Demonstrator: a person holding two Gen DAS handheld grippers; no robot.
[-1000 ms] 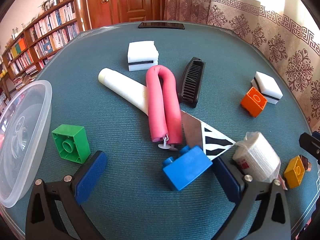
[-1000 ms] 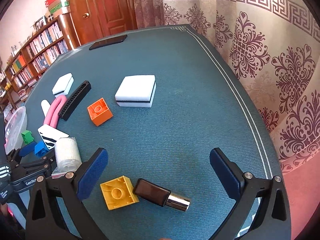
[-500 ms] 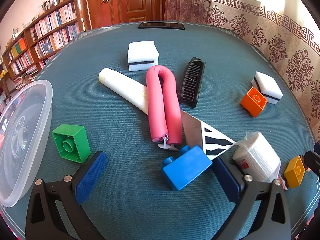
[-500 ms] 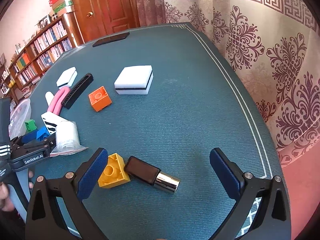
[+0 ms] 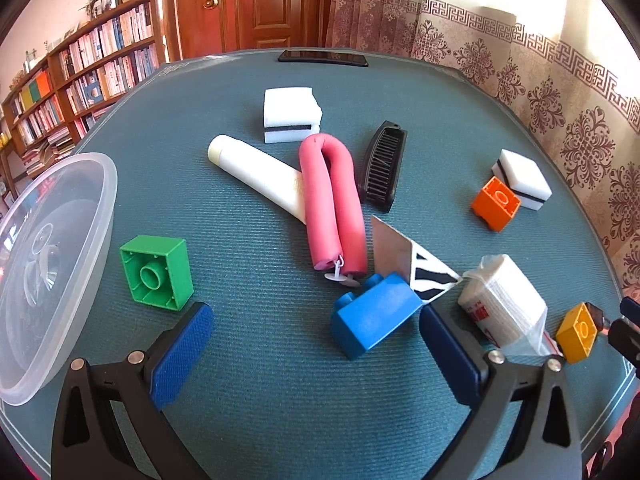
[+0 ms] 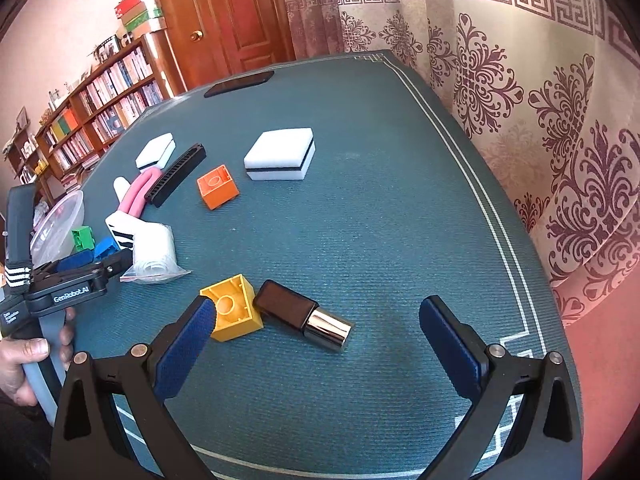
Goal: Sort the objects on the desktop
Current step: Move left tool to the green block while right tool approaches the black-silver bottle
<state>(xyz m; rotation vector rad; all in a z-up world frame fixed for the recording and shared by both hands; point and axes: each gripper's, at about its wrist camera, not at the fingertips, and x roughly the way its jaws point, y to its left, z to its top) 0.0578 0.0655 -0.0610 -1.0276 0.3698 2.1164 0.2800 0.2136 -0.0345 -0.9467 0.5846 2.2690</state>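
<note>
The right gripper [image 6: 316, 350], jaws spread wide, has moved in on the yellow brick [image 6: 232, 306], and its left pad now touches this brick, so I judge a grasp of it is being prepared. One second ago the brick lay between the pads, apart from both. The left gripper [image 5: 316, 350], also spread, stays by the blue brick [image 5: 374, 314], unchanged.

We see bookshelves [image 5: 84, 76] upper left | wooden door [image 5: 256, 4] top centre | patterned curtain [image 6: 540, 92] right, sunlit
</note>
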